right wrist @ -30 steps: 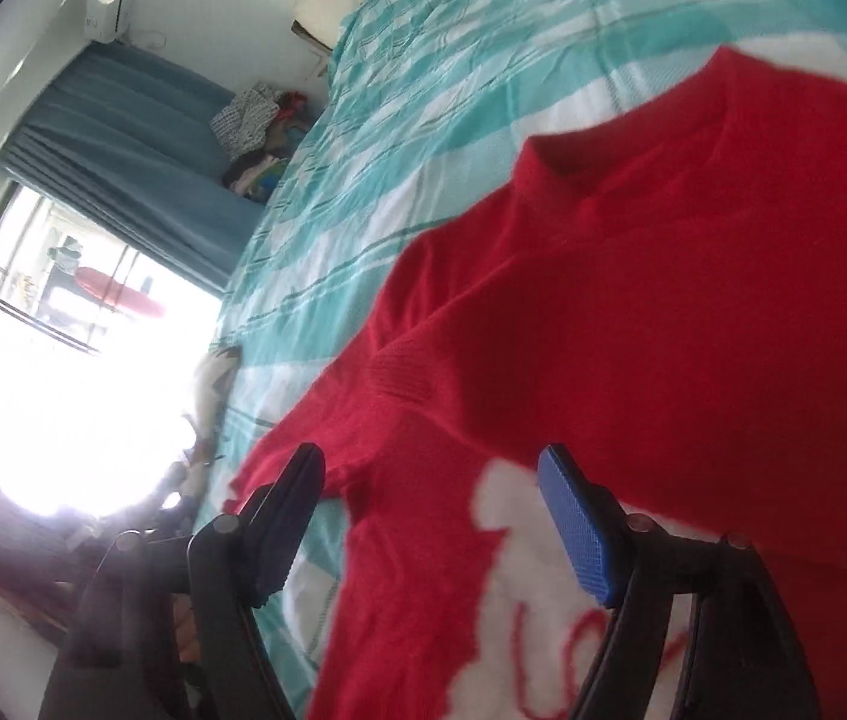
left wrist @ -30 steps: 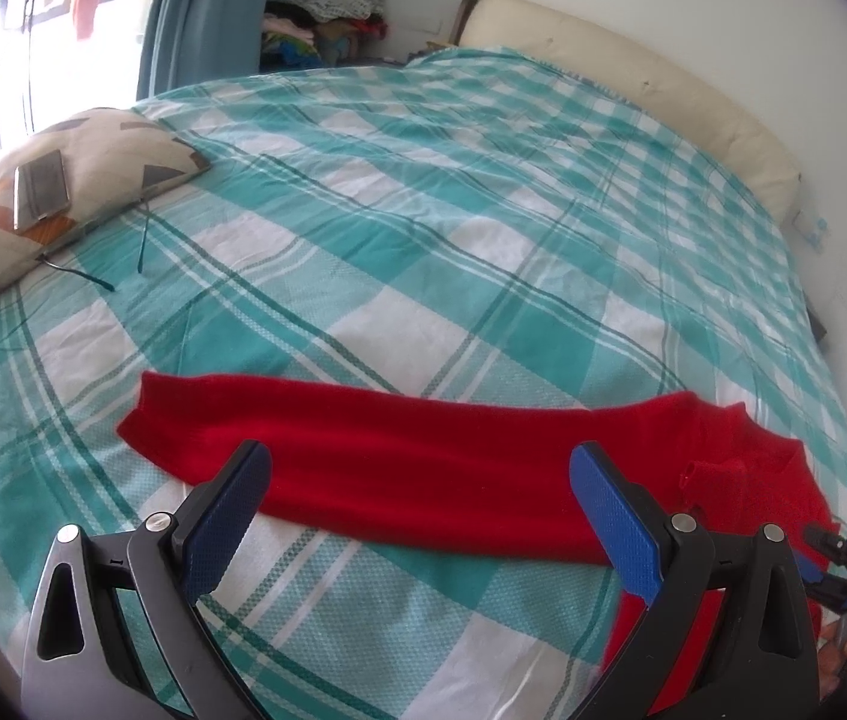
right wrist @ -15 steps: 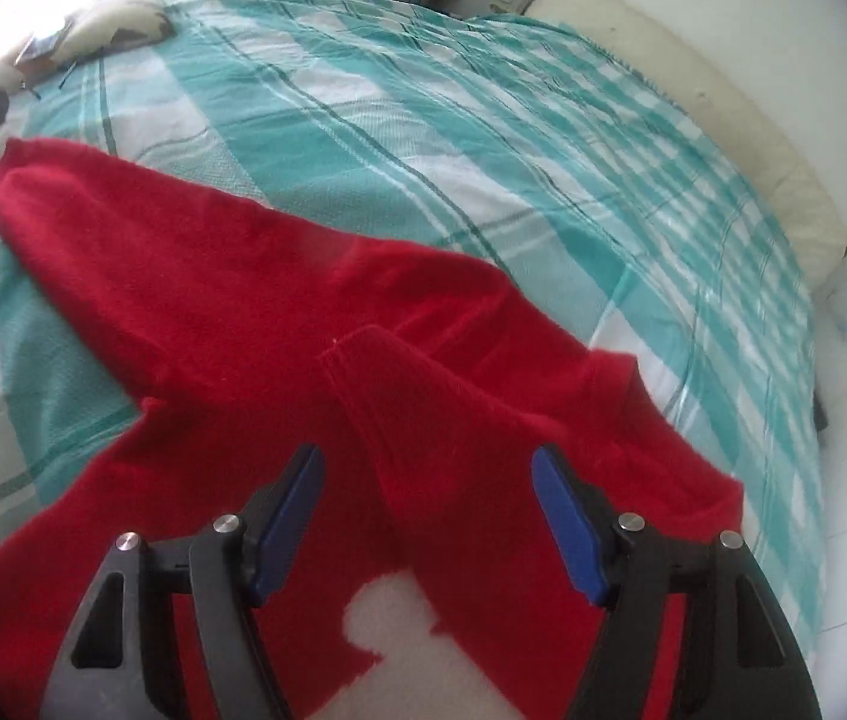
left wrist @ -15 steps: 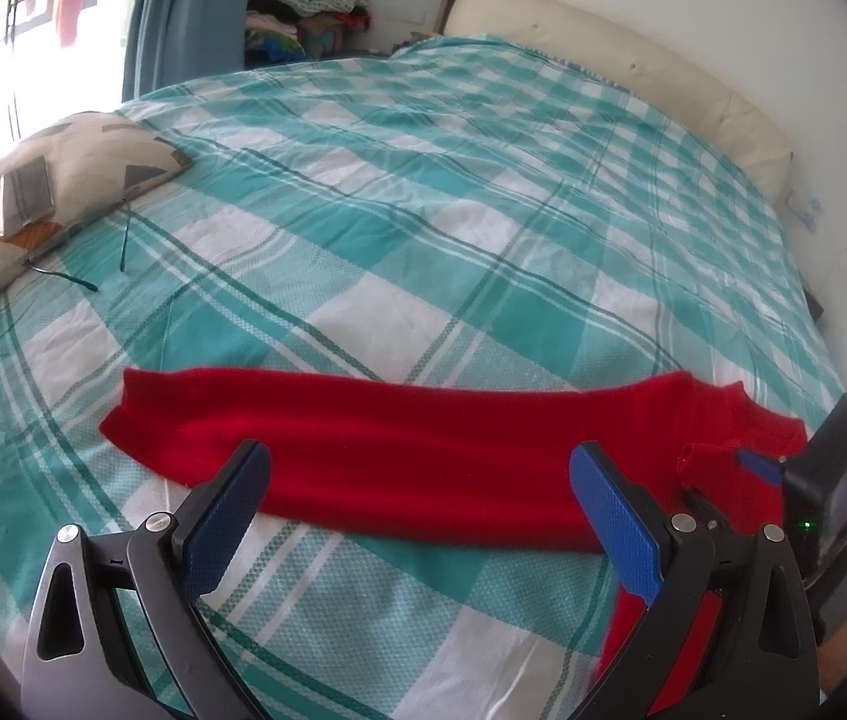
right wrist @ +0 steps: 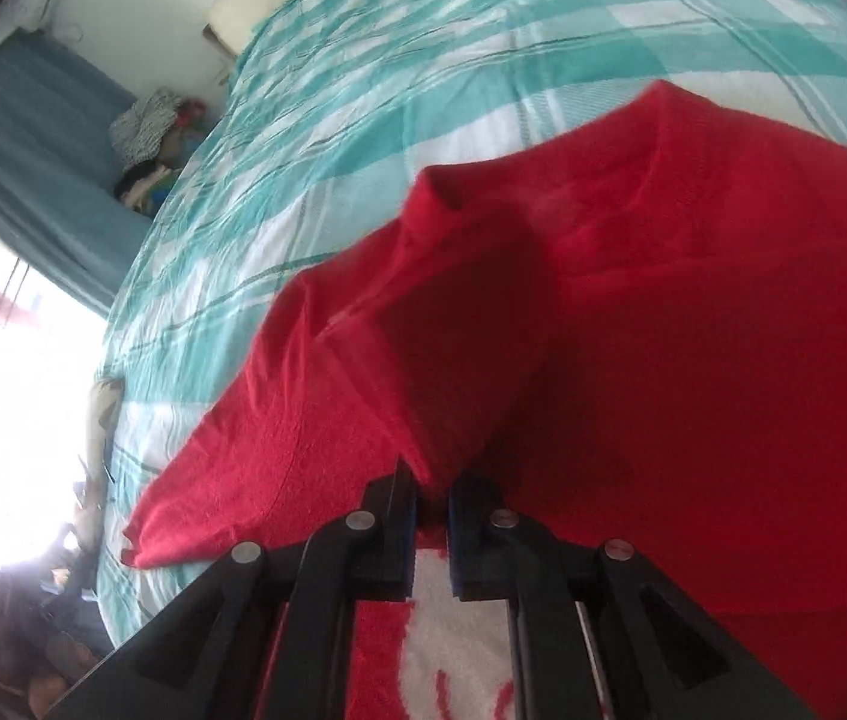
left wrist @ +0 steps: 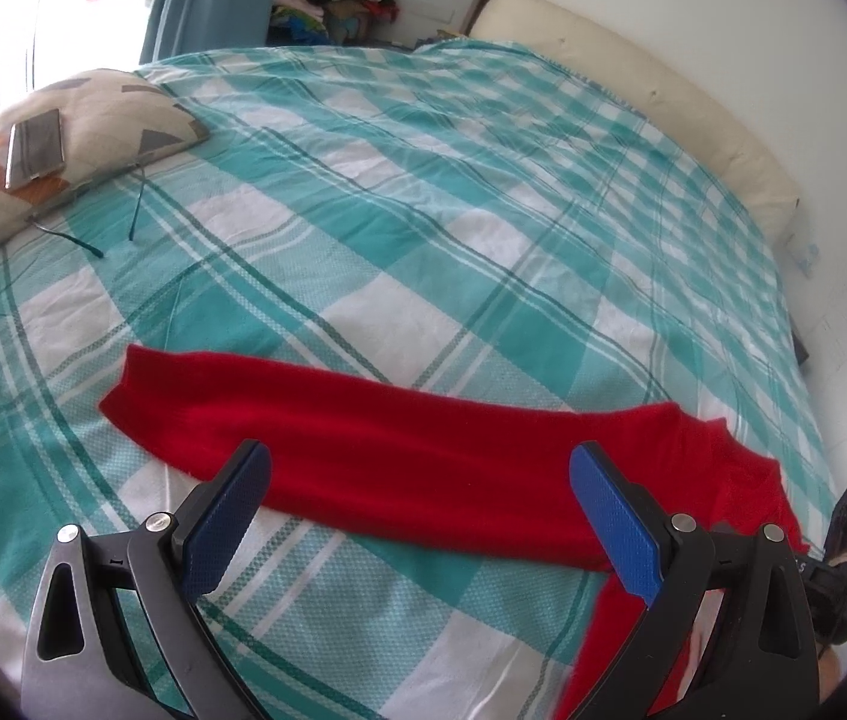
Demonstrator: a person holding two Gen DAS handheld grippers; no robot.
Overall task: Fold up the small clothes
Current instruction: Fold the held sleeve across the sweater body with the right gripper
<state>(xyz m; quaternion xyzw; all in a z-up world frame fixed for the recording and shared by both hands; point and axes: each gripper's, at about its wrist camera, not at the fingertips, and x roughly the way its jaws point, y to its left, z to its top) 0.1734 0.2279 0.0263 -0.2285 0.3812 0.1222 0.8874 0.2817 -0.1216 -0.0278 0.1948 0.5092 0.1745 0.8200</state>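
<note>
So the red sweater (left wrist: 399, 468) lies flat on the bed (left wrist: 423, 228), its sleeve stretched long from 9 to 3 o'clock right ahead of the left gripper (left wrist: 420, 501), which hangs wide and empty. The right gripper (right wrist: 430, 513) is pinched onto a fold of sweater at 12. I'd guess the left takes the sleeve, it's nearer.

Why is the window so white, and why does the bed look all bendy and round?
Right wrist view: the window is blown out by daylight, and the red sweater looks smeary up close, where the right tool pinches it. Left wrist view: the fisheye lens curves the checked bedspread and darkens the corners; the left tool looks sharp.
</note>
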